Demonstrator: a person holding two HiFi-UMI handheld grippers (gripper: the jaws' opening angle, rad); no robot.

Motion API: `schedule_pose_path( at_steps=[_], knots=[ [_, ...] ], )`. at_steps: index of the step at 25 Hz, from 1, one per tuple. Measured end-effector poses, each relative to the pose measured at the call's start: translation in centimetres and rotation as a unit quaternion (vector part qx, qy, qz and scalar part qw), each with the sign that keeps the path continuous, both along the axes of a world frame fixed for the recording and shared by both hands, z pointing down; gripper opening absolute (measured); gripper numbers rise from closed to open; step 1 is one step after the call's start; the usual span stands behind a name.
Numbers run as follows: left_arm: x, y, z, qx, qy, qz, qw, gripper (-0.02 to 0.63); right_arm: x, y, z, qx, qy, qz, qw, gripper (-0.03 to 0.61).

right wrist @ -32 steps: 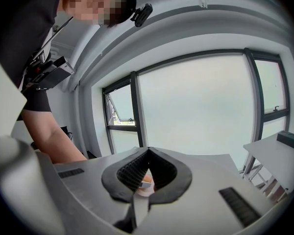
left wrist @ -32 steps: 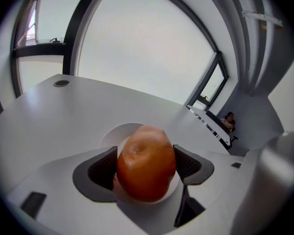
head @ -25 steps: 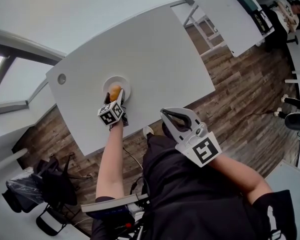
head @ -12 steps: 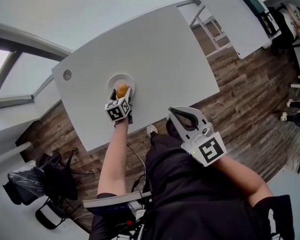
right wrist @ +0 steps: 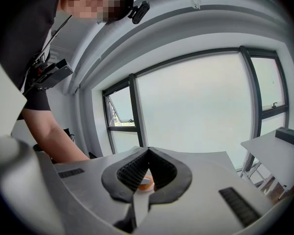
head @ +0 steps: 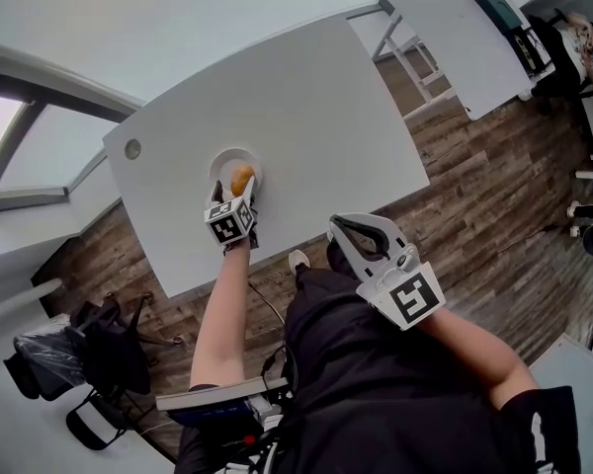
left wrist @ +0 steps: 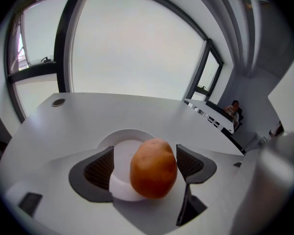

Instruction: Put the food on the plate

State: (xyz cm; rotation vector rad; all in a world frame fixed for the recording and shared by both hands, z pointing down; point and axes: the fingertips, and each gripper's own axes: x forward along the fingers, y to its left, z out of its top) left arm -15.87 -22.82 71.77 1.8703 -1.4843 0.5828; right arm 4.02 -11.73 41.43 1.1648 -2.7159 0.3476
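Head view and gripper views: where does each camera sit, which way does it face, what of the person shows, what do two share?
Head view: on the head, steeply down at the table; arms, torso, left gripper, right gripper.
Left gripper view: on that gripper, along fingers just opening round the potato on the plate.
Right gripper view: on that gripper, past shut fingers toward windows; a forearm.
First two share: potato, plate.

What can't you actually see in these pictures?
Potato underside, left gripper view: its own bulk hides where it meets the plate.
Potato, right gripper view: mostly behind the right gripper's shut jaws.
Dark item on the far desk, head view: too small to identify.
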Motion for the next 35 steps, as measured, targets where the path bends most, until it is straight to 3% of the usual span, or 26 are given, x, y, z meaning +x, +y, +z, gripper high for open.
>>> schedule_pose_path(
  at_steps=[11,18,24,26,32,35],
  knots=[
    [0.9,1.8,-2.3,0.042,-0.01,0.008,0.999,0.382,0.4,0.3,0.3,-0.006,-0.009,-0.006,1.0,-0.003],
    [2.5,4.0,-4.9,0.06,0.025,0.022,0.9976,0.38,-0.7,1.0,0.0,0.0,-0.016,-0.02,1.0,-0.003],
    [2.3,6.3,-9.2,0.106,0.063,-0.037,0.9917,0.375,-0.7,1.0,-0.5,0.004,-0.027,-0.023,0.999,-0.003],
    [2.3,7.2,-10.6,0.121,0.066,-0.05,0.9892,0.317,-0.9,1.1,-0.5,0.004,-0.031,-0.019,0.999,-0.003],
    [2.2,10.6,-14.9,0.156,0.06,-0.084,0.9824,0.237,-1.6,1.3,-0.6,0.005,-0.041,-0.021,0.999,-0.003],
    [3.0,12.3,-17.1,0.177,0.059,-0.07,0.98,0.159,-2.0,1.8,-0.5,0.004,-0.042,-0.026,0.999,-0.003]
  ],
)
